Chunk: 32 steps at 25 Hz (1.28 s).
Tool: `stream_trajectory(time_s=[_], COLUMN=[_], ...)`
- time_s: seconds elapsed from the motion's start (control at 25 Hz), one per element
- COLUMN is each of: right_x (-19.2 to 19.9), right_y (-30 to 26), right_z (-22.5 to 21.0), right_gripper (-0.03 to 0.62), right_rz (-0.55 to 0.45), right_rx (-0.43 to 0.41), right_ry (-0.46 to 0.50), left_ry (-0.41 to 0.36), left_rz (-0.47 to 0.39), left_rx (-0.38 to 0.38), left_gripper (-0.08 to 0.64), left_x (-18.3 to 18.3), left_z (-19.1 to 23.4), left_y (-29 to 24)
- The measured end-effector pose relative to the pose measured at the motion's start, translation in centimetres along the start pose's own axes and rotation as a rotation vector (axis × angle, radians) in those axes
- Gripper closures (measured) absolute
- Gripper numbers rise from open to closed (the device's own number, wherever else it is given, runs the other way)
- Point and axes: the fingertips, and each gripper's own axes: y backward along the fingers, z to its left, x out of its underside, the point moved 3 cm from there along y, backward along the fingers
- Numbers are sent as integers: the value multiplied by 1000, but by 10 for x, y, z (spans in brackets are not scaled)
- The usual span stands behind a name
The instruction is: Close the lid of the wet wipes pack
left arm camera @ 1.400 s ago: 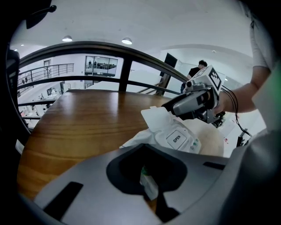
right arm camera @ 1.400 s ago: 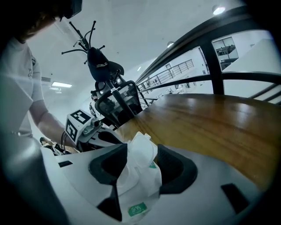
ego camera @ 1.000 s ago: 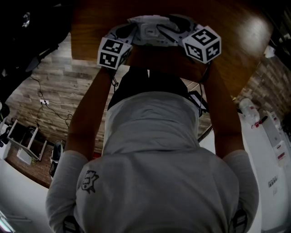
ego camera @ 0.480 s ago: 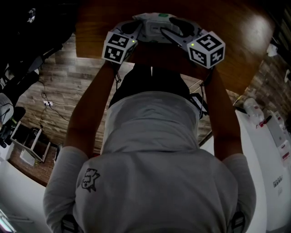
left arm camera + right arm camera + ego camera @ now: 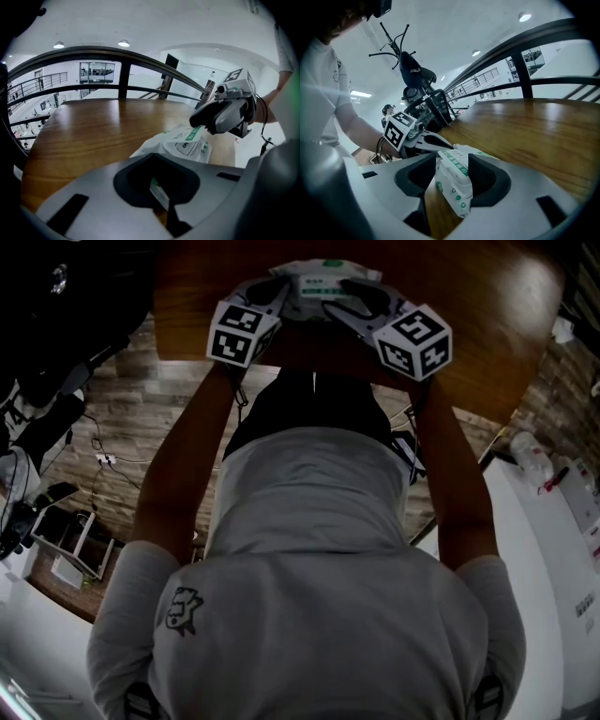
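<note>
The wet wipes pack [image 5: 321, 279] is white with green print and sits at the near edge of the round wooden table [image 5: 469, 315], between both grippers. In the left gripper view, my left gripper [image 5: 161, 197] is shut on a thin edge of the pack [image 5: 185, 143], and the right gripper's dark jaw tips [image 5: 220, 115] rest on its far end. In the right gripper view, my right gripper [image 5: 452, 173] has its jaws closed on the sides of the pack [image 5: 454, 185]. The green-striped lid face [image 5: 452, 161] lies between them and looks flat.
A dark curved railing [image 5: 117, 51] runs behind the table. The person's torso and arms fill the lower head view. Plank flooring [image 5: 103, 427] with cables lies to the left. A white counter [image 5: 553, 549] with bottles stands to the right.
Both grippers and the pack have shifted slightly farther up the head view, and more of the pack's green print shows between them.
</note>
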Motion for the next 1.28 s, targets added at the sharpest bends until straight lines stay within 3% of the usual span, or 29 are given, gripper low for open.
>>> stream_trajectory(time_s=[0.44,0.72,1.08,1.28], right_x=[19,24,26,27], right_y=[-16,-21,-23,-25], right_z=[-4,-13,-19,-17], right_gripper=[393,397,477,480], right_rz=[22,41,75,69], right_rx=[40,129,245,313], right_ry=[-35,-47,13,73], left_ry=[-6,-18,-21,-29], left_rz=[-11,-13,-17,-20], left_rx=[2,1,1,2], left_gripper=[547,547,547,546], left_x=[1,3,3,2], left_z=[1,2,2,2], left_y=[-1,-1,-2,-2])
